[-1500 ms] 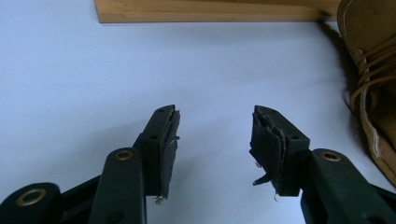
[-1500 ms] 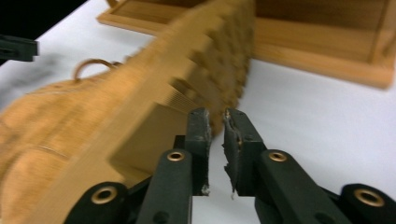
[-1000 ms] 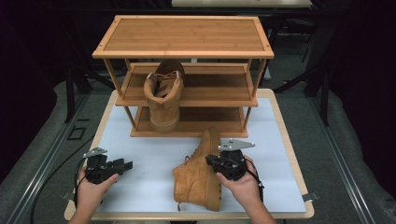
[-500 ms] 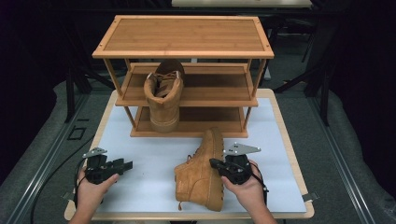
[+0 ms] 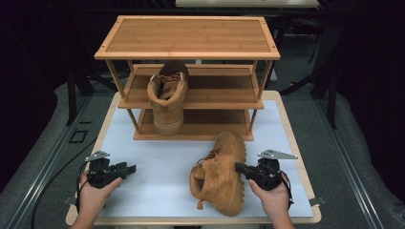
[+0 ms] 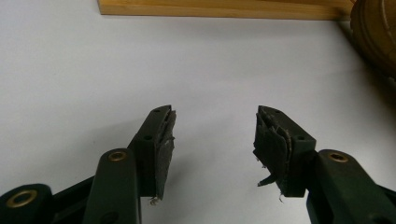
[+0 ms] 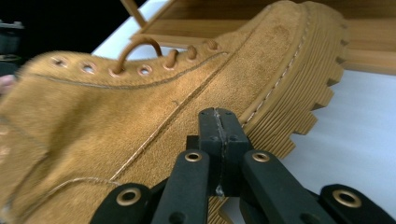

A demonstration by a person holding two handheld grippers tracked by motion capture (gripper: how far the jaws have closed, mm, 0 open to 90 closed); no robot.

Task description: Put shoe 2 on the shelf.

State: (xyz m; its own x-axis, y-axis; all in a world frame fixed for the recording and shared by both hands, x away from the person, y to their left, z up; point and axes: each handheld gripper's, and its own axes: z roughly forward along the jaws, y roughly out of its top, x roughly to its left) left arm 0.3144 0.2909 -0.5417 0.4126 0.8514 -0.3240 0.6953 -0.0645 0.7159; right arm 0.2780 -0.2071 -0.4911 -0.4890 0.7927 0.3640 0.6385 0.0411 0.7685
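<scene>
My white-topped wooden table (image 5: pixel 157 191) carries a three-tier bamboo shoe rack (image 5: pixel 186 47) beyond my grippers, and a tan suede lace-up boot (image 5: pixel 219 174) lying on its side just left of my right gripper (image 5: pixel 237 166).

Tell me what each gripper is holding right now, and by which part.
Nothing is held. The right gripper is shut with nothing between its jaws, its tip at the side of the boot lying on the mat. The left gripper is open over bare mat.

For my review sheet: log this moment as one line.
left gripper: open, idle on white mat | right gripper: shut, tips against tan suede boot lying on its side | second boot: on bamboo rack
</scene>
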